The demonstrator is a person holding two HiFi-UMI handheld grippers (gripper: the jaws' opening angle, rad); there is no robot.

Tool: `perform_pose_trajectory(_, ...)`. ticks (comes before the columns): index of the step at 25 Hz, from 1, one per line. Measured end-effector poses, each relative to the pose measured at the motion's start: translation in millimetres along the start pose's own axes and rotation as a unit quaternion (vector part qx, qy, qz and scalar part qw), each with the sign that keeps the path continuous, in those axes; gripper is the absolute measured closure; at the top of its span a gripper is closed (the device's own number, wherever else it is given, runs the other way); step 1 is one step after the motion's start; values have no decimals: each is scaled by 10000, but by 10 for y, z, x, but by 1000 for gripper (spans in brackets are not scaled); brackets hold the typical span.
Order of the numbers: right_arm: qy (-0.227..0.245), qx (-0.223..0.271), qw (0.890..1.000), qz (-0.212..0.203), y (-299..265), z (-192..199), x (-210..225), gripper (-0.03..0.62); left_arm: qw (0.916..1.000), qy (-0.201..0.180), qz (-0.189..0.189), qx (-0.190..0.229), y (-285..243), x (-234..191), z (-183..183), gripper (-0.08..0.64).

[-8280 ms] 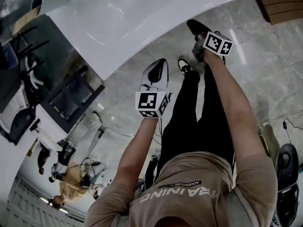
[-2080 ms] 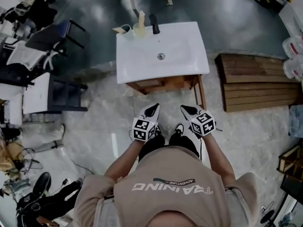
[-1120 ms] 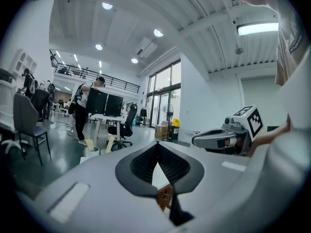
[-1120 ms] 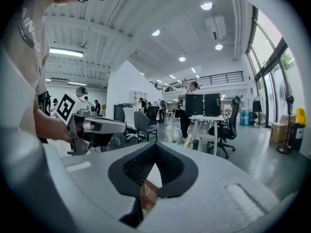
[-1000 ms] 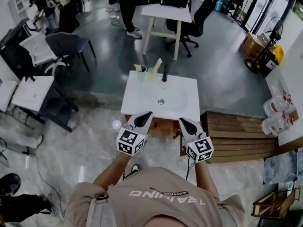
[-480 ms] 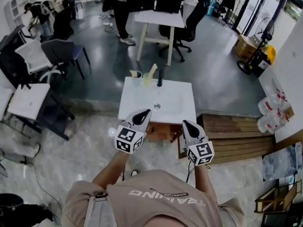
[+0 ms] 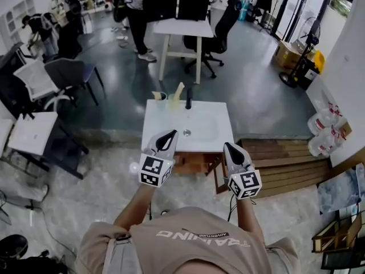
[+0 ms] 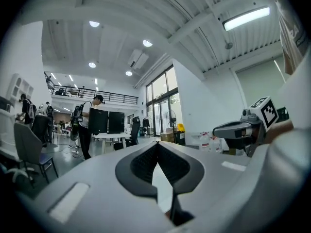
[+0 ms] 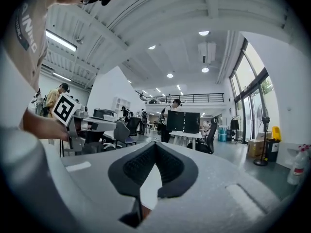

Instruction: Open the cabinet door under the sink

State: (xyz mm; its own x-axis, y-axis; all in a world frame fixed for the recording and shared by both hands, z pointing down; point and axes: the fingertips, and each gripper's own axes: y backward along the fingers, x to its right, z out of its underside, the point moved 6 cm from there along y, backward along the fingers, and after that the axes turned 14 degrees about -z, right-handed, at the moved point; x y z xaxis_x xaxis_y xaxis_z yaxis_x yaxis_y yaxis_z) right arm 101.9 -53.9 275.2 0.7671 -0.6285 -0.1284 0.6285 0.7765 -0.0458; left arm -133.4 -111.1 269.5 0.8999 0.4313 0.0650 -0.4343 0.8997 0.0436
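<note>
We're standing right in front of the sink [image 7: 165,127] and holding both claws out level. The left gripper [image 7: 170,135] is hovering over the sink's front left corner, and the right gripper [image 7: 227,146] is hanging just off its front right corner. Both are sitting pinched closed with nothing between the jaws. The cabinet [image 7: 197,163] is tucked under the sink, its wood front peeking out below the sink's near rim, between the two claws and lower down, and neither claw is touching it. A wooden platform [image 7: 285,160] is lying right of the sink
</note>
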Motion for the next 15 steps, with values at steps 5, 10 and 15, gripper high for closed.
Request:
perform_pose_trajectory(5,-17,-129,9995,-298,-137,64,-131,591,9998,86,-41,-146,97,-39,121,543)
perform_pose_trajectory(10,12,-147,9992,-381,-221,38,-135,591,9995,170,-166,-204,110,-148,132,543)
perform_pose_trajectory(15,-148,-212,9990,-373,-227,151,-159,591,9992,145,-164,-337,115,-144,199,543)
